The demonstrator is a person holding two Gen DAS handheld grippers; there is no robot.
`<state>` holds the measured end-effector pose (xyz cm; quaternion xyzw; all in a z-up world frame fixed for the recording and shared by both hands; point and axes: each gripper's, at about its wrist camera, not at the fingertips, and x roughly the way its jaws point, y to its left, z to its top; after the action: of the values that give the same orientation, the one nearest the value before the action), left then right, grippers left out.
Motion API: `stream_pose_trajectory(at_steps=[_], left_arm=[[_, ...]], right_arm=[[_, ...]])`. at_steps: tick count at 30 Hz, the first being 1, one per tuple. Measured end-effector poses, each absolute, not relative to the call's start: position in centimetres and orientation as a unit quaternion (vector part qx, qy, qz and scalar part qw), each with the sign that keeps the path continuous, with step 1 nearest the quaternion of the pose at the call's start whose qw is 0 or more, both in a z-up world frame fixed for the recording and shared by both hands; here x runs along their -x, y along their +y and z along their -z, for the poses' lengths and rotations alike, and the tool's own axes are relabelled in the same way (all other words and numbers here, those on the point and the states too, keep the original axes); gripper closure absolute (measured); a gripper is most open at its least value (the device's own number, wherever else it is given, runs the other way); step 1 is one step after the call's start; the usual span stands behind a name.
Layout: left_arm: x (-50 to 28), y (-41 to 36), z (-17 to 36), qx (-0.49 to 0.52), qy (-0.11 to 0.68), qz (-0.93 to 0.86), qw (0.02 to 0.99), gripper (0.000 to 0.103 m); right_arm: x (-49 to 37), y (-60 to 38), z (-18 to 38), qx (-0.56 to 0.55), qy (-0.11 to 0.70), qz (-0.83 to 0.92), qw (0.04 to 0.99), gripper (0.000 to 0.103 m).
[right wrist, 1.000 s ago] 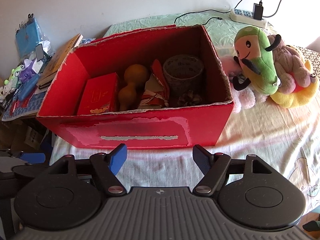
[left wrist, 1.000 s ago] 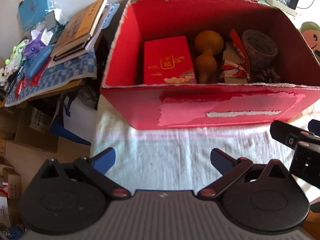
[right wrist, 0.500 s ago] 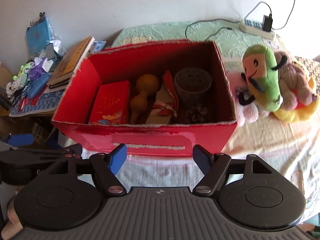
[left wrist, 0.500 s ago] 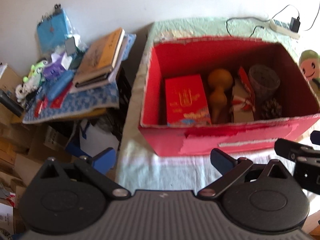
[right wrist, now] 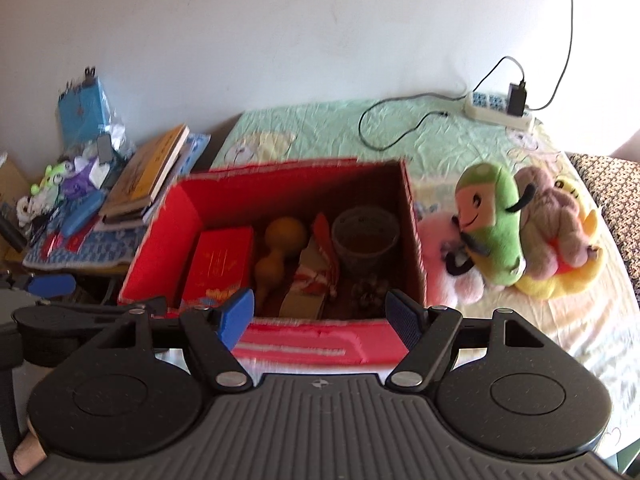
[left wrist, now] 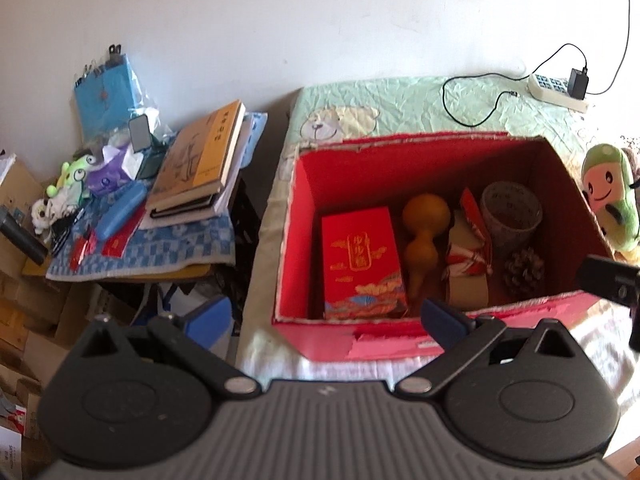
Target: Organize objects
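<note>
An open red cardboard box (left wrist: 292, 248) (right wrist: 160, 248) stands on the bed. Inside lie a red packet box (left wrist: 360, 256) (right wrist: 220, 268), a brown gourd (left wrist: 424, 236) (right wrist: 276, 248), a folded paper pack with red ribbon (left wrist: 466, 264) (right wrist: 316, 280), a grey cup (left wrist: 512, 212) (right wrist: 366, 240) and a pinecone (left wrist: 524, 268) (right wrist: 372, 296). My left gripper (left wrist: 324, 316) is open and empty, held back above the box's front left. My right gripper (right wrist: 320, 316) is open and empty above the box's front wall.
Plush toys (right wrist: 500, 232) lie on the bed right of the box. A side table at left holds books (left wrist: 196, 160), a blue case (left wrist: 120, 212) and small toys. A power strip with cable (right wrist: 496, 108) lies at the bed's far end. Cardboard boxes (left wrist: 20, 300) sit on the floor.
Both grippers have pulled back and up from the box, so it looks smaller and farther. Both stay open and empty. The box's contents have not moved.
</note>
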<state>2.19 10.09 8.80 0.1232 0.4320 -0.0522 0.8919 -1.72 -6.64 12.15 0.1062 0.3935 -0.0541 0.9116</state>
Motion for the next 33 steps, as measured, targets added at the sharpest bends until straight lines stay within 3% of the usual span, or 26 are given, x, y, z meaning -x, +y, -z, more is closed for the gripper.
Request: stream_pose_trajectory(at_steps=[33], left_arm=[[-6.7,7.9,-6.3,-0.107,0.425,0.069,0.896,0.002]], right_arm=[[-3.4,-8.6,-9.4,-0.092,0.385,0.114,0.911,0.028]])
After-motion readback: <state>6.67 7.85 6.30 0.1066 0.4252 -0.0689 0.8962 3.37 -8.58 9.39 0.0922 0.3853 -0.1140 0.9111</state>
